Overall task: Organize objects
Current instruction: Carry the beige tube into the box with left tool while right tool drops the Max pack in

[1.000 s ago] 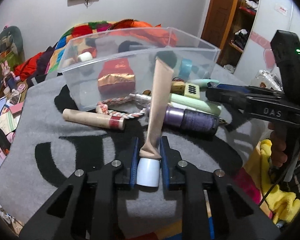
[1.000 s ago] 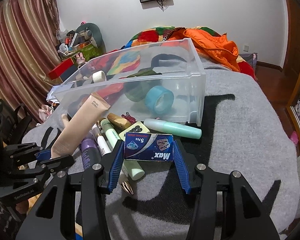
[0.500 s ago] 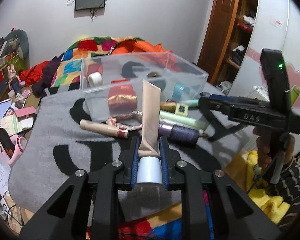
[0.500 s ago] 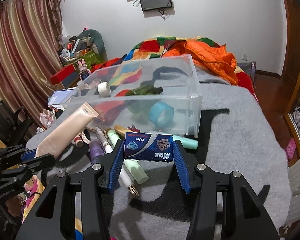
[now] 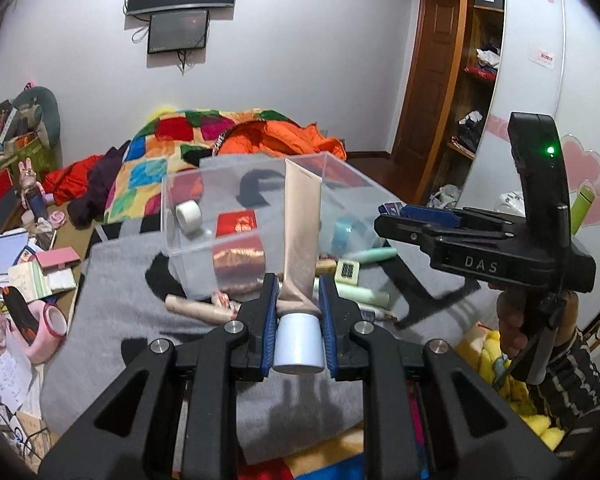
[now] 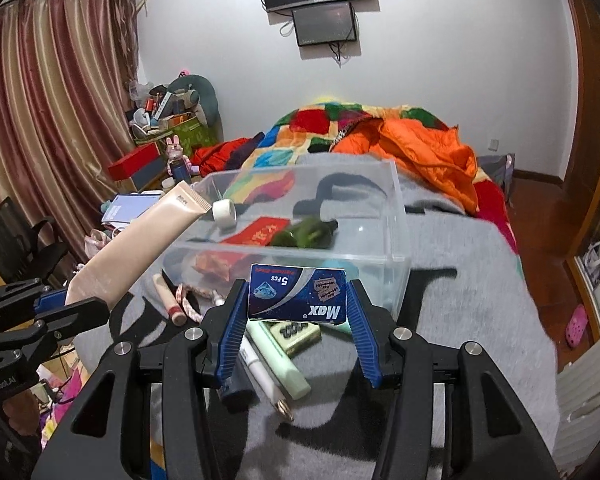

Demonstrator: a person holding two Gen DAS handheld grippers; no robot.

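1. While the left gripper [image 5: 299,312] clamps a beige cosmetic tube [image 5: 300,236] just above its white cap [image 5: 299,344], the tube stands nearly upright in front of the clear plastic bin [image 5: 188,216], held above the bed.
2. Beside it, the right gripper [image 6: 298,316] is clenched on a small blue blade box [image 6: 298,294] printed "Max", held flat between the blue pads [image 6: 356,320] and raised over the clutter.
3. Inside the bin lie a white tape roll [image 5: 189,213], a red packet [image 5: 237,222], a dark green bottle [image 6: 304,234] and a light blue tape roll [image 5: 342,232].
4. Along the bin's near wall, on the grey blanket [image 6: 480,320], rest a pale green tube [image 6: 280,360], a white pen-like stick [image 6: 260,376], a small patterned box [image 6: 296,334], a braided cord [image 6: 188,300] and a tan tube with a red band [image 6: 168,300].
5. Behind the bin, a patchwork quilt [image 5: 160,152] and an orange jacket [image 6: 428,152] are heaped on the bed.
6. Two dark screens [image 6: 324,4] hang on the white wall.
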